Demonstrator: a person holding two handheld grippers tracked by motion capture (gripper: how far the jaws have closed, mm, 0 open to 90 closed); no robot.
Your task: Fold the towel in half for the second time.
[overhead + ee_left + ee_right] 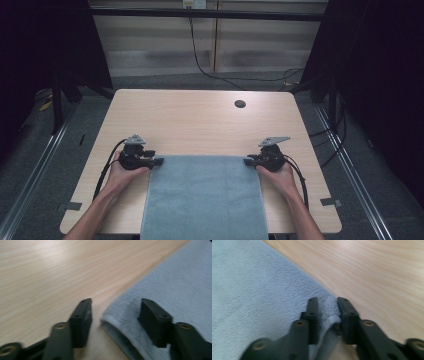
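Where the pale wooden desk (200, 120) stands on grey carpet between dark curtains, a round cable hole (240, 104) marks its far side and a black cable (200, 62) hangs down the light wall behind. A blue-grey towel (202, 200) lies flat on the near half, draping over the front edge. The high view shows the left tool (159, 162) and right tool (247, 161) at the towel's two far corners, each held in a hand. The left gripper view adds that its jaws stand apart, straddling the raised corner hem without pressing it. The right gripper view shows its jaws clamped on the bunched corner of the towel.
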